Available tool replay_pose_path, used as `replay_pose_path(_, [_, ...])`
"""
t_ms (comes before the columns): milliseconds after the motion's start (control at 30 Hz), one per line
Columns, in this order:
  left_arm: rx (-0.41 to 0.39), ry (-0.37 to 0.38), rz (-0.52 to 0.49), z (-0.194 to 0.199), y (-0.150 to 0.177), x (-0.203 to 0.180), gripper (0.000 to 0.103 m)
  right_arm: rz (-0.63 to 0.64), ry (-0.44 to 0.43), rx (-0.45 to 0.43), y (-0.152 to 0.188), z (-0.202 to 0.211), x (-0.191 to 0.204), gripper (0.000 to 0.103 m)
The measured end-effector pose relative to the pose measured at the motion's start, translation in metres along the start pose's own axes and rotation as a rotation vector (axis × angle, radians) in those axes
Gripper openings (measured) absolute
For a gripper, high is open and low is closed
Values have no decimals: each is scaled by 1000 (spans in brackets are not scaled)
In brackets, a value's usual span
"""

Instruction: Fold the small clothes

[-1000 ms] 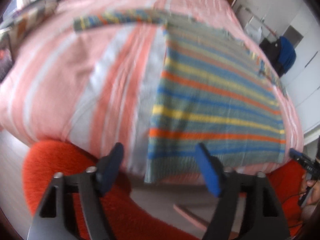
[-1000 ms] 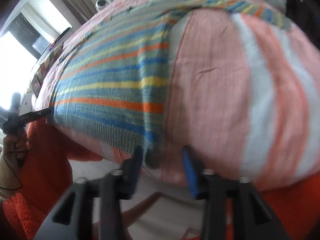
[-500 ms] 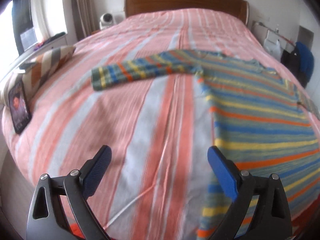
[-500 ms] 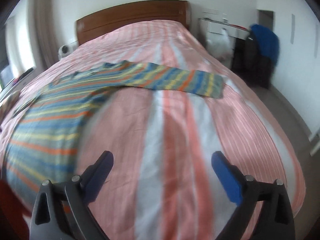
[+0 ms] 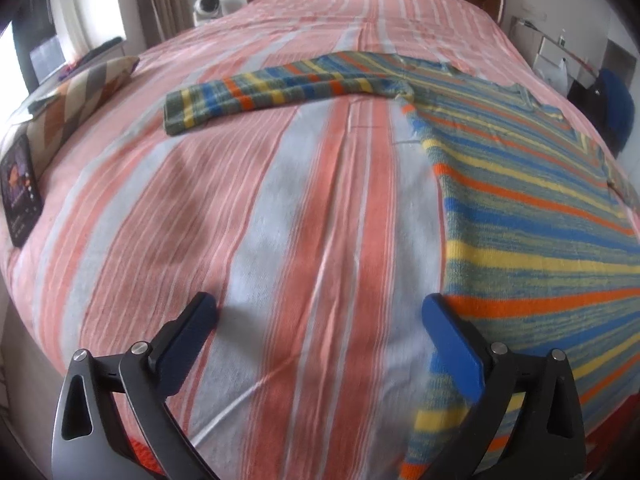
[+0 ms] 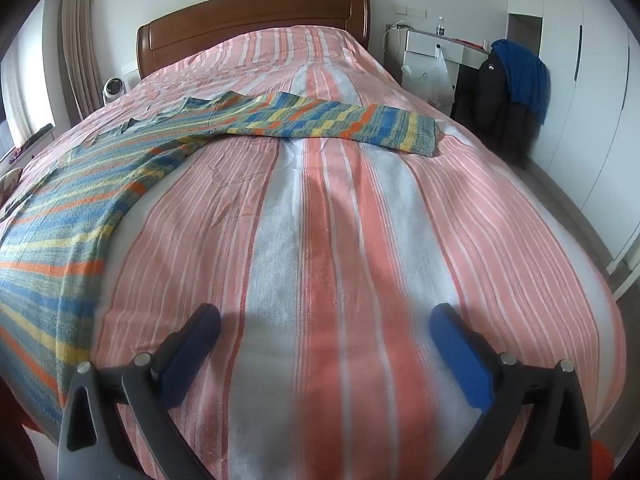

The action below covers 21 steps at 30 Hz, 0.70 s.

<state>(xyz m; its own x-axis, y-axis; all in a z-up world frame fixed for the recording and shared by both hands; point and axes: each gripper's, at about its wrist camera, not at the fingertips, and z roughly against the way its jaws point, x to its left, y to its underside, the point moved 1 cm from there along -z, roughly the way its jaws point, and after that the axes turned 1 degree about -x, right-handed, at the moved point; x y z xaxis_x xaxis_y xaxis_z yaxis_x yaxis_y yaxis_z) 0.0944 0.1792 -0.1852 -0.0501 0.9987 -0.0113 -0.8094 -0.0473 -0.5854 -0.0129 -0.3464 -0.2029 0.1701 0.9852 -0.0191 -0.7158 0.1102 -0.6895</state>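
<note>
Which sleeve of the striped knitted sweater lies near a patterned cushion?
The striped sleeve in the left wrist view; the zigzag patterned cushion lies beyond its cuff.

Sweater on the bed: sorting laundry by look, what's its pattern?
The sweater has blue, yellow and orange stripes on grey-green knit, clearest in the left wrist view.

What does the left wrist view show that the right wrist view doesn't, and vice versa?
Left wrist only: zigzag-patterned cushion, dark phone on the bed's edge, open left gripper.
Right wrist only: white plastic bag, white wardrobe, open right gripper.
Both: pink striped bedspread, multicolour striped knit sweater spread flat with sleeves out, wooden headboard, blue garment over dark jacket.
</note>
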Motion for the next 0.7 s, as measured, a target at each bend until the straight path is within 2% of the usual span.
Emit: replay_pose_path(700, [30,-3,1,-7,1,-1,103,33,39,-16,4,-1,7,103])
